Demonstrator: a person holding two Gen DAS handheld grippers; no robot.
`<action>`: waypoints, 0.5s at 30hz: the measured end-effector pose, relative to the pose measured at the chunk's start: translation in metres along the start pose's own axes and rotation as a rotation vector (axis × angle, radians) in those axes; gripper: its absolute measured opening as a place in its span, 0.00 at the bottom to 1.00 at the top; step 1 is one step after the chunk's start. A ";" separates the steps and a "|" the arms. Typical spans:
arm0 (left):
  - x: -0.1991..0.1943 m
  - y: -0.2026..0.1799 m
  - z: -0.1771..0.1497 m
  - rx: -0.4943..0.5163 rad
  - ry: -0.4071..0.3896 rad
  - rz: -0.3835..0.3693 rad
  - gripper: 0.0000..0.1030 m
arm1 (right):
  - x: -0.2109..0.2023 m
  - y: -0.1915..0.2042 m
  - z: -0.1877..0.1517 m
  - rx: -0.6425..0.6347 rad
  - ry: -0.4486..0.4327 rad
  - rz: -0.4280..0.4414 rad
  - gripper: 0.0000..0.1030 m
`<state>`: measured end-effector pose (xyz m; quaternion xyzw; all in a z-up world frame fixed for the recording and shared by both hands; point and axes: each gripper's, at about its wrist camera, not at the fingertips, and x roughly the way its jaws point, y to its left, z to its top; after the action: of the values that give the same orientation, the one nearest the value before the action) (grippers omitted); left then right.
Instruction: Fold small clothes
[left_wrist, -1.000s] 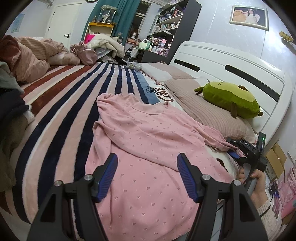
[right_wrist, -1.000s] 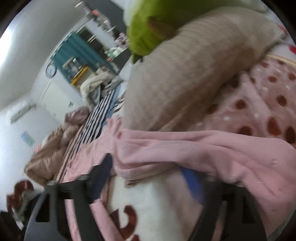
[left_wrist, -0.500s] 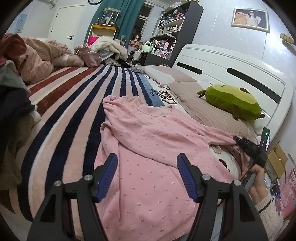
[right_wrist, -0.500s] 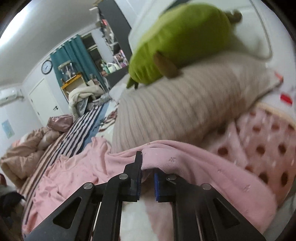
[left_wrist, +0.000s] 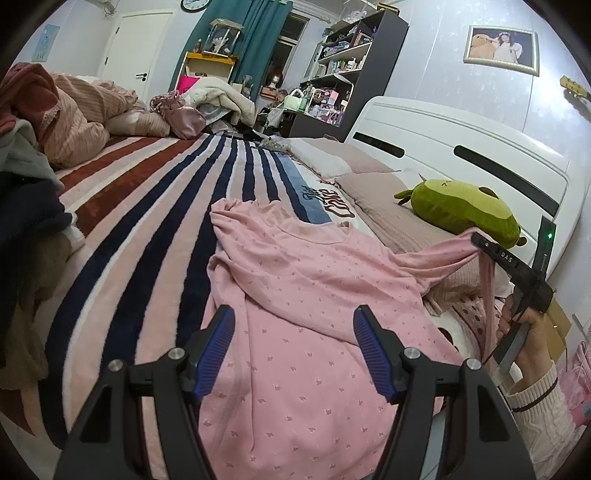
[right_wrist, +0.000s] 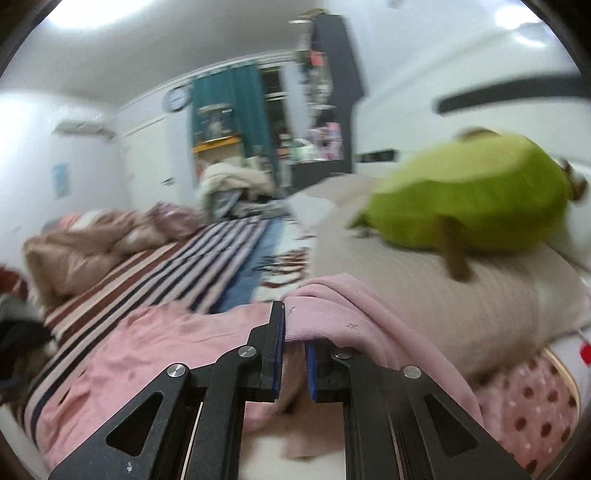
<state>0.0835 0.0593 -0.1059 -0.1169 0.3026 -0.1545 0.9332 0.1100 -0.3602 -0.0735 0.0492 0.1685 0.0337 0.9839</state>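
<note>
pink top (left_wrist: 295, 295): soft, light, limp knit, spread under and ahead of left gripper (left_wrist: 293, 341), jaws wide, empty | right gripper (right_wrist: 293, 354): jaws narrow, clamping sleeve end (right_wrist: 332, 314) | judged best hold: hem, cuffs

- White headboard (left_wrist: 461, 147) on the far right, ahead of the tongs.
- Teal curtain (left_wrist: 255, 48) and dark shelving (left_wrist: 332, 74) far ahead.
- White door (left_wrist: 136, 55) far ahead on the left.
- Framed picture (left_wrist: 500, 50) on the wall, upper right.

Home bedroom: striped bed (left_wrist: 155, 206), white headboard (left_wrist: 461, 147), cluttered shelves (left_wrist: 332, 74).
</note>
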 end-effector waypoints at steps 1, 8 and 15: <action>-0.001 0.001 0.000 0.002 -0.002 -0.001 0.61 | 0.001 0.015 -0.001 -0.037 0.011 0.046 0.05; -0.010 0.007 0.001 -0.001 -0.017 -0.008 0.61 | 0.042 0.132 -0.060 -0.338 0.310 0.293 0.05; -0.015 0.014 -0.001 -0.010 -0.020 0.003 0.62 | 0.068 0.126 -0.109 -0.175 0.505 0.362 0.10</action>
<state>0.0744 0.0776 -0.1026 -0.1226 0.2940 -0.1503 0.9359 0.1310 -0.2206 -0.1843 -0.0165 0.3924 0.2336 0.8895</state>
